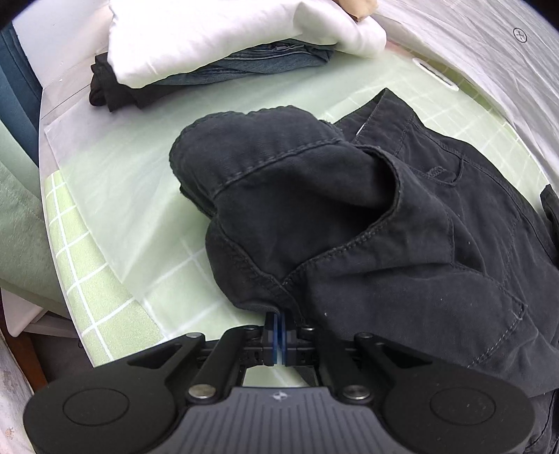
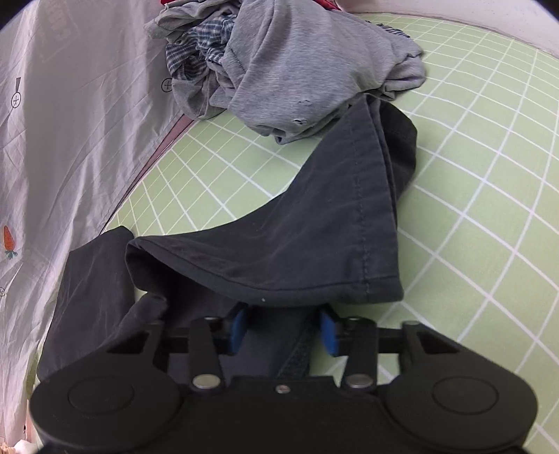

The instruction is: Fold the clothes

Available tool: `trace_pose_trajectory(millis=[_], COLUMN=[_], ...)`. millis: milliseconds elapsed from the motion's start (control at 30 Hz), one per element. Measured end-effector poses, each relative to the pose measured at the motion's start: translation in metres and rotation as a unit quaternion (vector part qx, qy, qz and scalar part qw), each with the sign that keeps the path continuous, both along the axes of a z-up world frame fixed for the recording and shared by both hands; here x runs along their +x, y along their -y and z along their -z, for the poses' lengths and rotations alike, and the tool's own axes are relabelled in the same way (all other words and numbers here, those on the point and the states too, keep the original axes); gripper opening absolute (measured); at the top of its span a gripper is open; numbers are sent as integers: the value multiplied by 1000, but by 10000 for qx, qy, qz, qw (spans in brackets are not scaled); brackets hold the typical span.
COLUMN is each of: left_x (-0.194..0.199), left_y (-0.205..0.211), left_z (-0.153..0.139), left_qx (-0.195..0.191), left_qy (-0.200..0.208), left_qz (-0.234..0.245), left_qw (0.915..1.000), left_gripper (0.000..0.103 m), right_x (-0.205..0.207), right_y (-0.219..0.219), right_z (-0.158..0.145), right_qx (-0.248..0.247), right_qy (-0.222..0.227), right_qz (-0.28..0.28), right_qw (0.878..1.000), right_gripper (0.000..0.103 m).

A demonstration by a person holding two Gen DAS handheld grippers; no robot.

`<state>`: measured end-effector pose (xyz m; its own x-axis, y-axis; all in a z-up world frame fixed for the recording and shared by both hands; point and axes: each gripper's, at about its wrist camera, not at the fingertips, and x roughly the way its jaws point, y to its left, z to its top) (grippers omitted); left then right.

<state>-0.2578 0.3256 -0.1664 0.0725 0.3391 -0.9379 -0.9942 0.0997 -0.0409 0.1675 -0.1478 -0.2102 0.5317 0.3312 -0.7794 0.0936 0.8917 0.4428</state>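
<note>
Dark grey trousers lie crumpled on the green grid mat. My left gripper is shut on a seamed edge of them at their near side, its blue pads pressed together on the cloth. In the right wrist view a trouser leg runs away from me, with its hemmed end folded back over my right gripper. That gripper's blue pads stand apart with dark cloth between and over them, so it is open. Its fingertips are hidden under the fold.
A folded stack stands at the far left: white cloth on denim on a black piece. A hand touches the white cloth. Unfolded grey and checked clothes are heaped beyond the leg. A white printed sheet borders the mat.
</note>
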Motion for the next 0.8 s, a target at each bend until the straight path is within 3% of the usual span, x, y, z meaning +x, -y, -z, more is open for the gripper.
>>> trace_pose_trajectory(millis=[33,100,200,267,367,433,467,500,600,633,667,700,800], left_x=[2,5,2,0,2,4,5,5,3,1,0,-1,5], left_y=[-1,-3,-4,-4,-6,-7,-8,-9,-10,-10,-10,-9,-8], left_z=[0,0,1,1,1,1,1,1,0,0,0,0,-1], left_qx=[23,58,-8,-39,-31,-20,-14,-9,-43,-51,-55,-62,-32], left_qy=[-36,-58,106,177,133,103,89,81,142,173,196,213,87], left_qz=[58,164,196,216,287,314,325,334,289,257,230,202,245], left_qw=[10000,9998,9998,9996,9995,9995,9994,9994,9995,9995,9995,9995,9997], left_gripper=[3,3,3,3,3,3,3,3,4,5,7,7,6], right_x=[2,-2,-22,-38,-60,-57,-49,-37,-21,-28,-35,-44,-64], right_y=[-1,3,2,-9,-31,-44,-48,-48,-29,-18,-7,1,24], right_z=[-1,-12,-49,-79,-110,-108,-97,-83,-50,-50,-50,-51,-52], right_qx=[-38,-40,-526,-1144,-2076,-2521,-2649,-2569,-1574,-1255,-936,-859,-663], right_qy=[23,288,985,1497,2172,2123,1939,1636,795,758,739,803,854], right_qz=[34,151,-24,-454,-1113,-1383,-1433,-1480,-1127,-879,-620,-489,-264], right_qw=[10000,9995,9937,9810,9473,9339,9337,9409,9779,9853,9909,9919,9938], right_gripper=[11,7,6,6,6,7,7,12,12,23,33,53,55])
